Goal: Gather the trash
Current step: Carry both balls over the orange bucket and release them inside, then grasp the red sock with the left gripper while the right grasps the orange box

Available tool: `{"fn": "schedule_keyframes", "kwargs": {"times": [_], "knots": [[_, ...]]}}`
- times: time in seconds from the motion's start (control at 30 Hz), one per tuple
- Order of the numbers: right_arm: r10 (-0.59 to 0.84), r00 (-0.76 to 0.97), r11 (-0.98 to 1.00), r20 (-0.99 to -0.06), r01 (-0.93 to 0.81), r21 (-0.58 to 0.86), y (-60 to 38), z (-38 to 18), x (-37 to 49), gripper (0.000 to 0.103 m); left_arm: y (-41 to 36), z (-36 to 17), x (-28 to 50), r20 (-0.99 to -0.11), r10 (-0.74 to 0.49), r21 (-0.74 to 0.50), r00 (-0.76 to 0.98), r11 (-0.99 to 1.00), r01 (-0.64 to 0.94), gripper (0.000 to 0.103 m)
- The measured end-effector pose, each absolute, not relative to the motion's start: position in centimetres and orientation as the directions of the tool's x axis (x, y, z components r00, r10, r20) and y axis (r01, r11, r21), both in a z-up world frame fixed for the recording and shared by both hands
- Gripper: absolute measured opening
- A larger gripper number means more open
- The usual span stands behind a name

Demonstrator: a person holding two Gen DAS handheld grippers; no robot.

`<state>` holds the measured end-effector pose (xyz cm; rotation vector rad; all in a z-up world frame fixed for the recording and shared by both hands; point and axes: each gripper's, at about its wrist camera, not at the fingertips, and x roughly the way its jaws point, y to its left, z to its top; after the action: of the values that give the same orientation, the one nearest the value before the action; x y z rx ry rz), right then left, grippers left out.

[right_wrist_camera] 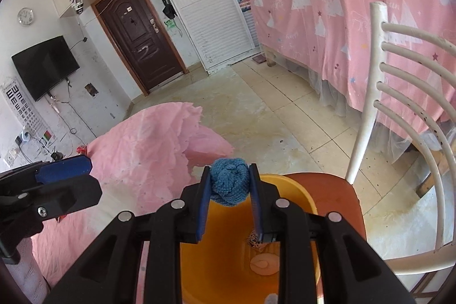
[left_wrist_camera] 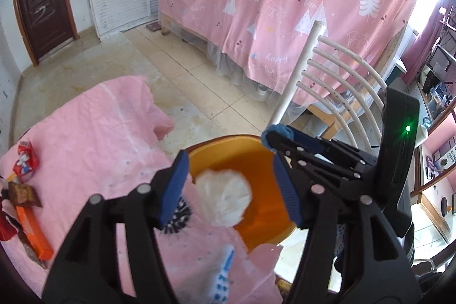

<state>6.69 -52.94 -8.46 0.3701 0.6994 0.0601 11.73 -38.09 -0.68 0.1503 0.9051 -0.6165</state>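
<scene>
An orange bin [left_wrist_camera: 265,161] stands on a chair seat beside the pink-covered table [left_wrist_camera: 99,133]. My left gripper [left_wrist_camera: 230,187] is open over the bin's near rim; a white crumpled tissue [left_wrist_camera: 225,198] is between its blue pads, apart from both. My right gripper [right_wrist_camera: 229,198] is shut on a blue knitted ball [right_wrist_camera: 228,184] and holds it above the bin [right_wrist_camera: 228,261]; it also shows in the left wrist view [left_wrist_camera: 278,134]. A small scrap [right_wrist_camera: 254,241] lies at the bin's bottom.
Snack wrappers [left_wrist_camera: 24,164] and an orange box [left_wrist_camera: 32,232] lie on the table's left side. A black spiky round thing [left_wrist_camera: 178,220] and a white-blue item [left_wrist_camera: 223,275] lie near my left gripper. A white chair back [left_wrist_camera: 336,81] stands right of the bin.
</scene>
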Motion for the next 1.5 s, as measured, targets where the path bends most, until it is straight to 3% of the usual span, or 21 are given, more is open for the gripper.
{"fn": "schedule_keyframes", "kwargs": {"times": [0.23,0.3,0.43,0.57,1.1,1.33,1.5], "knots": [[0.172,0.762,0.934,-0.624,0.075,0.349,-52.9,-8.6,6.8,0.018,-38.0,-0.8,11.9,-0.774,-0.437,-0.135,0.459,0.822,0.554,0.059],[0.167,0.761,0.935,-0.627,0.080,0.345,-52.9,-8.5,7.0,0.022,-37.6,-0.7,12.0,-0.770,-0.435,-0.134,0.466,0.825,0.550,0.059],[0.152,0.766,0.939,-0.625,0.087,0.334,-52.4,-8.0,7.0,0.044,-36.2,-0.3,11.7,-0.759,-0.440,-0.138,0.480,0.829,0.542,0.059],[0.150,0.767,0.945,-0.624,0.075,0.319,-51.1,-7.1,7.1,0.050,-34.4,0.4,11.4,-0.741,-0.446,-0.151,0.502,0.839,0.523,0.059],[0.175,0.760,0.974,-0.626,-0.041,0.223,-41.3,-3.4,8.4,0.054,-23.6,2.6,10.6,-0.676,-0.442,-0.205,0.590,0.881,0.426,0.059],[0.212,0.740,0.974,-0.638,-0.109,0.197,-35.5,-3.0,9.9,0.056,-17.9,3.1,10.1,-0.648,-0.357,-0.161,0.673,0.928,0.337,0.077],[0.237,0.722,0.971,-0.650,-0.162,0.174,-31.1,-2.8,10.8,0.056,-14.0,3.0,10.2,-0.648,-0.311,-0.156,0.696,0.948,0.278,0.077]]}}
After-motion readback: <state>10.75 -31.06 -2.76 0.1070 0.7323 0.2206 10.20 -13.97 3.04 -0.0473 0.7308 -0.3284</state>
